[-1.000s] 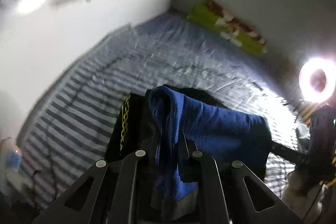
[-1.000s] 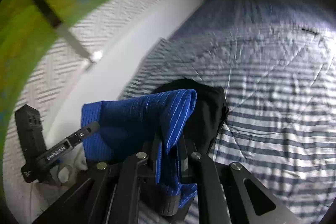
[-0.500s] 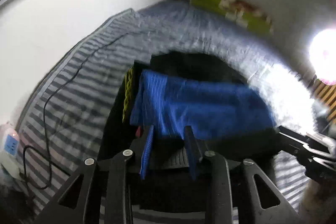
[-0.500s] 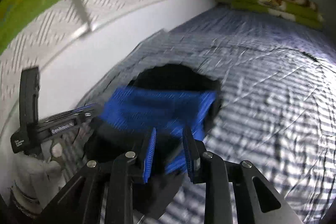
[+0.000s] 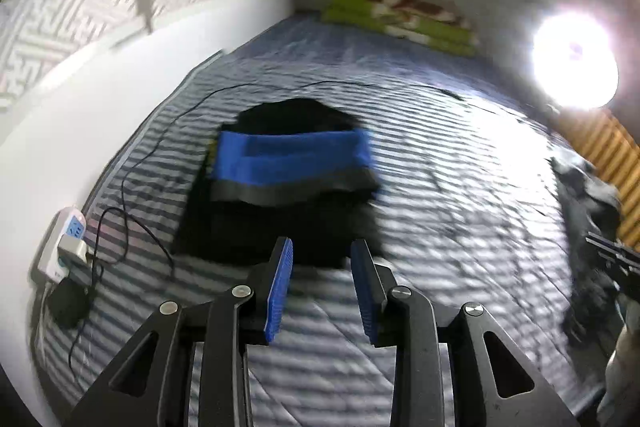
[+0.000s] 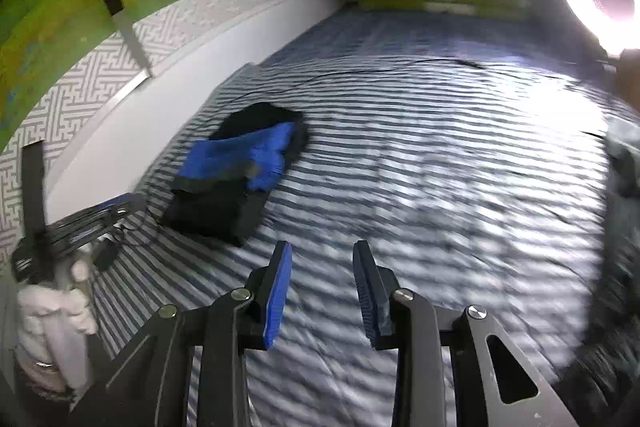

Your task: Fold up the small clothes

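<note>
A folded blue garment (image 5: 292,159) with a grey band lies on top of a stack of folded black clothes (image 5: 276,223) on the striped bed. My left gripper (image 5: 322,251) is open, just short of the stack's near edge, nothing between its blue pads. In the right wrist view the same blue garment (image 6: 240,155) and black stack (image 6: 216,207) lie ahead to the left. My right gripper (image 6: 322,253) is open and empty over the striped sheet, well back from the pile. The other gripper (image 6: 80,219) shows at the left edge, held by a white-gloved hand (image 6: 52,307).
The blue-and-white striped bed sheet (image 5: 460,207) fills both views. A white power strip (image 5: 64,243) with a black adapter and cable (image 5: 140,163) lies by the left wall. A green patterned blanket (image 5: 400,15) sits at the bed's far end. A bright ring light (image 5: 574,63) stands right, dark clothes (image 5: 584,195) below it.
Both grippers let go of the blue garment, which now lies flat on the black stack. Both have opened and pulled back from the pile.
</note>
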`<state>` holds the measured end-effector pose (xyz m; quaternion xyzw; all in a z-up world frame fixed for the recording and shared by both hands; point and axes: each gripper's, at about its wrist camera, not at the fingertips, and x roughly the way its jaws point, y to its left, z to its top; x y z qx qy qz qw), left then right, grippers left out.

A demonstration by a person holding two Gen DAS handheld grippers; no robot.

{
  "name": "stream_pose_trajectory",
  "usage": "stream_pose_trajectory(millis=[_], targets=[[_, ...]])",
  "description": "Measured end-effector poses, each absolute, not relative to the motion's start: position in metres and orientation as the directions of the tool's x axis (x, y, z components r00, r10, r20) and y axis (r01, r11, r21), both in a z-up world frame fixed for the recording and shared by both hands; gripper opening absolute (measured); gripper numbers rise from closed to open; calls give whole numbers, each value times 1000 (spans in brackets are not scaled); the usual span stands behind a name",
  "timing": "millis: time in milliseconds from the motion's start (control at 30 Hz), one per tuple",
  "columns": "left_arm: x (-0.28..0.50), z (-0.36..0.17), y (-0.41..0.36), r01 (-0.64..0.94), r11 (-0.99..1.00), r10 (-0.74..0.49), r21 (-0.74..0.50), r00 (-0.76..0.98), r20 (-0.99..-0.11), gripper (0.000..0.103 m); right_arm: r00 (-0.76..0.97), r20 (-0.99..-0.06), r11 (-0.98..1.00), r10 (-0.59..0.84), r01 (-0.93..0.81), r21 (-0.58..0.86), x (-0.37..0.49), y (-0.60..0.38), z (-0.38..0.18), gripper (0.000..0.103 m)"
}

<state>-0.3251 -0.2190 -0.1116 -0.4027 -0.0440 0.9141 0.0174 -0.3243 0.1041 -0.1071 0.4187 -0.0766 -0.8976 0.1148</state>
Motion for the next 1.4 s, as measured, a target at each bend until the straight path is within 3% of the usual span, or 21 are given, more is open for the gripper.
stream_pose_trajectory(millis=[133, 267, 333, 467, 900, 1400], targets=[[-258, -76, -157, -63, -992, 121, -107, -689, -715, 37, -674, -717, -982, -176, 72, 173, -262, 135, -76, 34], [-192, -38, -98, -125, -989, 146, -80, -724, -675, 44, -717, -677, -984, -166, 72, 165, -205, 148, -48, 49], [-160, -19, -78, -145, -985, 168, -89, -743, -648, 55, -733, -660, -984, -164, 79, 157, -182, 149, -37, 52], [-106, 7, -51, -149, -987, 153, -58, -776, -611, 68, -768, -625, -990, -140, 93, 108, -139, 141, -18, 63], [5, 25, -43, -26, -999, 39, -31, -816, -577, 97, -835, -523, -983, -171, 180, 36, -51, 113, 14, 71], [45, 35, -39, 70, -998, -55, -5, -825, -562, 101, -822, -528, -977, -213, 180, 114, -20, 151, -6, 71]])
